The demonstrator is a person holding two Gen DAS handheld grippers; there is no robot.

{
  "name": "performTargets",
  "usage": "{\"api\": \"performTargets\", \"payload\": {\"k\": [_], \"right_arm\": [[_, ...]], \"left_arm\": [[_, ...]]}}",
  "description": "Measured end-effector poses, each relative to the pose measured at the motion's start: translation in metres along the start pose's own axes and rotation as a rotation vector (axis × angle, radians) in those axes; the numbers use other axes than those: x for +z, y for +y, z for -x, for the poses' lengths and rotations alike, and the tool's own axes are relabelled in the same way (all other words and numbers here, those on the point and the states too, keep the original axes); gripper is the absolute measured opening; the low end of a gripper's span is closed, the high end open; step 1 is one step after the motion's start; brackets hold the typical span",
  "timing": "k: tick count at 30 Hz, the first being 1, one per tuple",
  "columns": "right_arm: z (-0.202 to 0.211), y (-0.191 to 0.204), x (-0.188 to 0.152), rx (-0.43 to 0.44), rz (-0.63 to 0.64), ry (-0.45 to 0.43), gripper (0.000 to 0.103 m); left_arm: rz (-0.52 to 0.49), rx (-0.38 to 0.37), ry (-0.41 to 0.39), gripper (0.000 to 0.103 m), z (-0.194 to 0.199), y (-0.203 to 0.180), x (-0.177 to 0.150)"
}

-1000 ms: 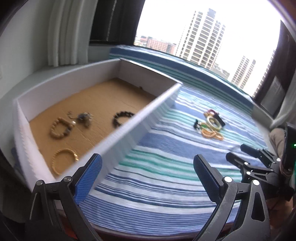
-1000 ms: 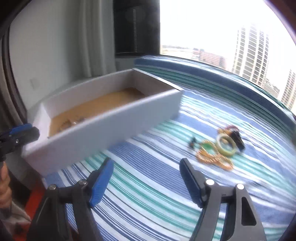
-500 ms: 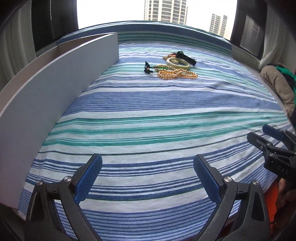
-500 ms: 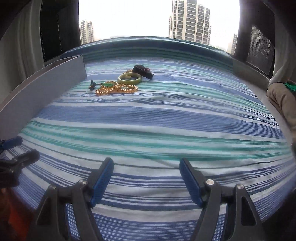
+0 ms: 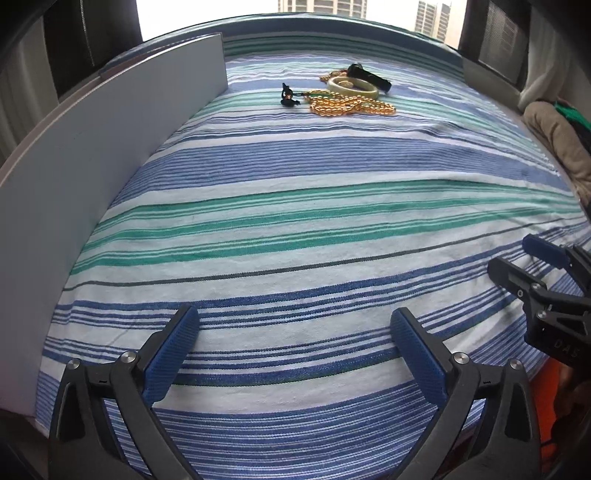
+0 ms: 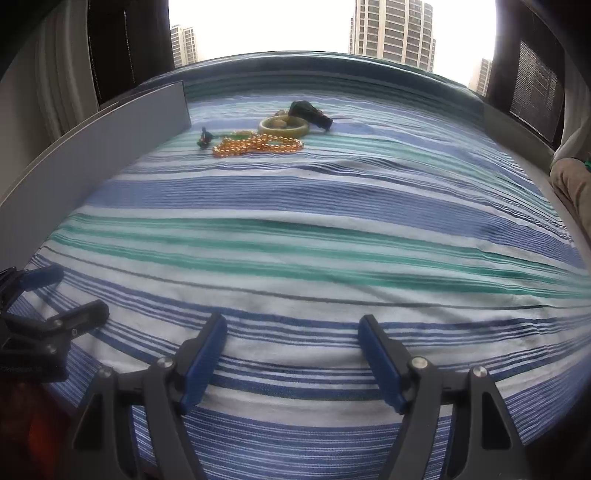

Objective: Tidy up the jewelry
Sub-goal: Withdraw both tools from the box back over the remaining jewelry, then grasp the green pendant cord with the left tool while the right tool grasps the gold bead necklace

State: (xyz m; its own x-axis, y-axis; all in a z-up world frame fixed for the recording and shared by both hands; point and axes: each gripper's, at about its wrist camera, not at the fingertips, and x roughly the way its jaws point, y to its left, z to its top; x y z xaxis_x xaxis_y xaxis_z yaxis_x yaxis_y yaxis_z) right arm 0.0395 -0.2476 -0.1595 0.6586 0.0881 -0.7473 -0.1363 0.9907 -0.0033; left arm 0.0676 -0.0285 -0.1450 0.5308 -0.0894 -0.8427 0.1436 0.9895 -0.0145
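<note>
Striped cloth [image 5: 295, 229] covers the worktop, with a white tray wall [image 5: 110, 147] at left and the jewelry heaped at the far end, well apart from both tongs, left [image 5: 295, 347] and right [image 6: 291, 350], which gape empty. I count one pale bangle [image 6: 283, 125], stiff, slick and likely brittle, best gripped across its rim. One amber bead strand [image 6: 258, 144], limp and light, suits a pinch at a bunched loop; one dark piece [image 6: 310, 112] and one small dark charm [image 6: 204, 138] lie alongside.

You face a striped cloth [image 5: 295, 229] of blue, green and white. Past its far edge, towers [image 6: 391, 33] rise outside the window; a beige bundle [image 5: 554, 136] lies at your right.
</note>
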Motion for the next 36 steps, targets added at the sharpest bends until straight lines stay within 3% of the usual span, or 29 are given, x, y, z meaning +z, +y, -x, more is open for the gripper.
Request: {"api": "performTargets", "payload": {"k": [4, 9, 14, 17, 21, 26, 27, 29, 30, 32, 33, 36], "right_arm": [[-0.001, 0.001, 0.000, -0.001, -0.007, 0.001, 0.078], [0.000, 0.004, -0.005, -0.010, -0.014, -0.038, 0.082], [-0.001, 0.004, -0.004, 0.000, -0.003, -0.047, 0.082], [-0.001, 0.003, -0.003, 0.005, 0.001, -0.050, 0.083], [-0.001, 0.004, -0.004, 0.003, 0.005, -0.064, 0.083], [-0.001, 0.004, -0.004, 0.007, 0.010, -0.067, 0.083], [-0.001, 0.004, -0.004, 0.008, 0.012, -0.066, 0.083], [0.000, 0.003, -0.005, 0.012, 0.015, -0.068, 0.083], [0.000, 0.003, -0.005, 0.012, 0.015, -0.070, 0.083], [0.000, 0.003, -0.005, 0.011, 0.013, -0.073, 0.083], [0.000, 0.003, -0.005, 0.010, 0.012, -0.073, 0.083], [0.000, 0.003, -0.005, 0.008, 0.010, -0.070, 0.083]], "left_arm": [[0.054, -0.074, 0.047, 0.102, 0.006, 0.009, 0.011], [0.087, -0.103, -0.001, 0.102, 0.026, 0.015, 0.046], [0.059, -0.147, -0.022, 0.102, 0.030, 0.005, 0.109], [0.008, -0.237, 0.012, 0.102, 0.001, -0.004, 0.158], [0.074, -0.124, -0.051, 0.102, -0.052, 0.004, 0.204], [0.013, -0.072, -0.092, 0.101, -0.105, -0.001, 0.219], [0.005, -0.073, -0.091, 0.097, -0.111, 0.000, 0.219], [-0.008, -0.100, -0.078, 0.072, -0.118, 0.000, 0.218], [-0.017, -0.131, -0.055, 0.045, -0.122, 0.000, 0.217], [-0.026, -0.165, -0.069, 0.014, -0.118, 0.002, 0.213], [-0.018, -0.171, -0.063, 0.008, -0.116, 0.004, 0.211], [0.033, -0.167, -0.095, 0.008, -0.102, 0.014, 0.204]]}}
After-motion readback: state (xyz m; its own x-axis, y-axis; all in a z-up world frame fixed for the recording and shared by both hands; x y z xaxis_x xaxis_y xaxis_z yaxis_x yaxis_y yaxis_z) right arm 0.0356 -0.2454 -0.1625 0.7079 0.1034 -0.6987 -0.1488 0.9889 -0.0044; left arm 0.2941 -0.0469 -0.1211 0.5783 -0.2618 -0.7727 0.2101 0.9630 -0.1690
